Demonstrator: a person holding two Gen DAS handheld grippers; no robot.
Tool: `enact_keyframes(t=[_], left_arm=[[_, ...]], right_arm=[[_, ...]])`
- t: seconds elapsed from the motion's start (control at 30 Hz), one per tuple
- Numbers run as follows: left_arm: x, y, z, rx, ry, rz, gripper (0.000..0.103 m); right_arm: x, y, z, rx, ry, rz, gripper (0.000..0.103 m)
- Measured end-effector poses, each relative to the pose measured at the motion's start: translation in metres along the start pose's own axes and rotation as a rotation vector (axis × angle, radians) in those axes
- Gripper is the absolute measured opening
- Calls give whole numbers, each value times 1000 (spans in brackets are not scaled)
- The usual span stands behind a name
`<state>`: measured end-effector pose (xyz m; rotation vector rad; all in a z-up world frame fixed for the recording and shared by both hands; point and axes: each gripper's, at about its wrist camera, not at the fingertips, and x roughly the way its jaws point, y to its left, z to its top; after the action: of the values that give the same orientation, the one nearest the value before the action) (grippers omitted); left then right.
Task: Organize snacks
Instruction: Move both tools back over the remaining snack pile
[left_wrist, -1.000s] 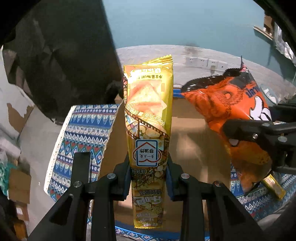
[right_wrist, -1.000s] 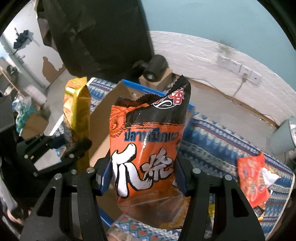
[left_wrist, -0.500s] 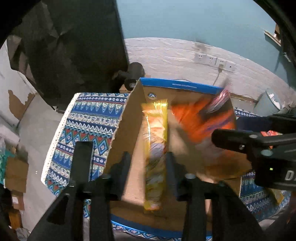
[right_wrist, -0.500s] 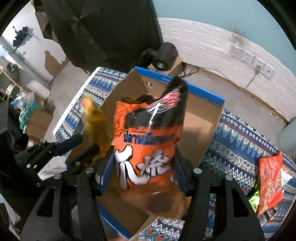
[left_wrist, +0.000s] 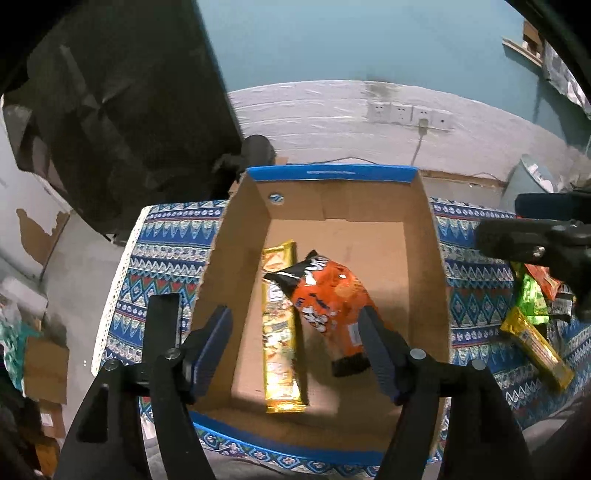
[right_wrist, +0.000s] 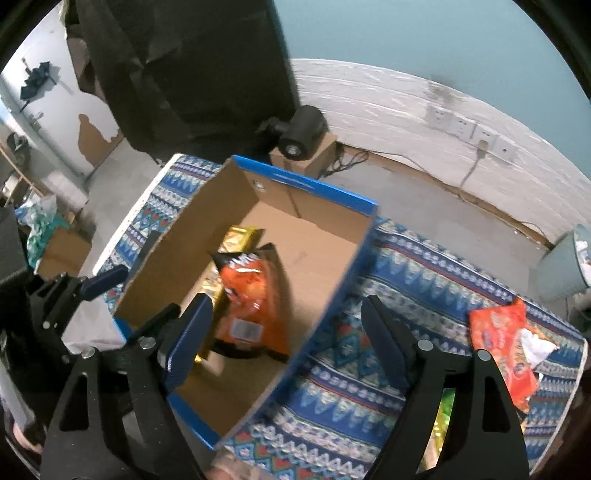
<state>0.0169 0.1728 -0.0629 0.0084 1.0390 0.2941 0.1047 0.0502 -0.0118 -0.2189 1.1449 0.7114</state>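
A cardboard box (left_wrist: 424, 229) with a blue rim stands on the patterned cloth. Inside lie a long gold snack pack (left_wrist: 279, 332) and an orange snack bag (left_wrist: 332, 299), the bag partly over the pack. My left gripper (left_wrist: 295, 343) is open and empty above the box's near end. In the right wrist view the box (right_wrist: 343, 266), gold pack (right_wrist: 238, 238) and orange bag (right_wrist: 255, 295) show too. My right gripper (right_wrist: 288, 339) is open and empty above the box's right wall.
More snacks lie on the cloth right of the box: a gold pack (left_wrist: 535, 347), a green pack (left_wrist: 532, 299), and an orange-red pack (right_wrist: 502, 339). A pale bin (right_wrist: 565, 266) stands at the right. A black lamp (right_wrist: 303, 129) sits on a small carton behind the box.
Both grippers opened and let go. The gold pack and the orange bag dropped into the box. Both grippers have risen higher above it.
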Motion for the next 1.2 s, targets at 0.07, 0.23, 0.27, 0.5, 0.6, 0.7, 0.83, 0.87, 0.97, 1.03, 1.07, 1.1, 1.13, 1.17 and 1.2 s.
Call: enact_keyframes(t=[0.07, 0.23, 0.27, 0.5, 0.6, 0.7, 0.83, 0.87, 0.97, 1.03, 1.07, 1.1, 1.13, 1.17, 1.2], left_arm=[[-1, -9, 0, 12, 4, -12, 72], [-2, -31, 0, 55, 13, -35, 73], [-3, -37, 0, 66, 13, -37, 73], [-8, -66, 0, 130, 11, -40, 73], [-12, -79, 2, 149, 9, -53, 74], [-15, -93, 3, 172, 7, -61, 78], [-16, -116, 3, 219, 9, -64, 78], [-15, -121, 3, 228, 12, -63, 78], [-12, -138, 4, 259, 27, -61, 78], [-10, -150, 7, 274, 37, -64, 78], [-9, -154, 9, 277, 40, -66, 78], [-8, -158, 10, 280, 43, -69, 78], [-6, -162, 13, 283, 49, -72, 78], [-3, -168, 16, 284, 57, -76, 78], [-1, -171, 18, 284, 62, -79, 78]], right_arm=[[-8, -11, -6, 5, -4, -6, 84], [-27, -40, -23, 26, -12, -40, 85], [-30, -44, -25, 28, -14, -45, 86], [-51, -81, -53, 46, -18, -85, 86], [-59, -97, -66, 57, -14, -94, 86], [-65, -110, -79, 70, -10, -103, 87], [-74, -127, -95, 86, -12, -107, 87], [-76, -131, -99, 92, -15, -108, 87], [-82, -148, -109, 118, -21, -116, 88], [-83, -159, -115, 137, -20, -119, 88], [-83, -166, -118, 142, -9, -121, 88], [-82, -170, -120, 141, 0, -122, 88], [-80, -174, -121, 138, 12, -128, 88], [-77, -179, -121, 129, 33, -140, 88], [-75, -182, -121, 120, 47, -149, 88]])
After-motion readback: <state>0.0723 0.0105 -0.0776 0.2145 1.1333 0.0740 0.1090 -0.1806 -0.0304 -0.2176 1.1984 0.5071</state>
